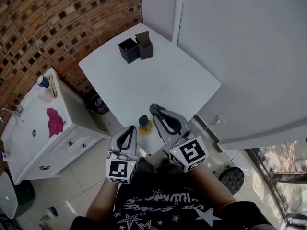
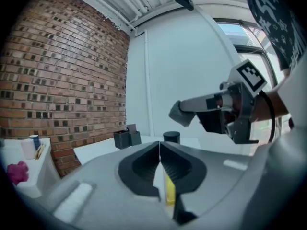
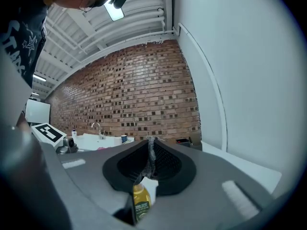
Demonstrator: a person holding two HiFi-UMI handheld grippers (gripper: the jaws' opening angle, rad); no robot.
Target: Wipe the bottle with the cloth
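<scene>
Approaching stage: right gripper [image 3: 151,139] is clamped on a strip of grey cloth [image 3: 149,158]. The left gripper [image 2: 159,143] has its jaws pressed together with nothing between them, and the yellow bottle [image 1: 144,123] with a dark cap stands upright at the near edge of the white table [image 1: 158,80], between the two gripper tips. Judged: wiping not yet begun, and the next move calls for the left jaws to part and take the bottle to steady it, then the right to lay the cloth against its side; so near the edge, an unheld bottle could be pushed off.
</scene>
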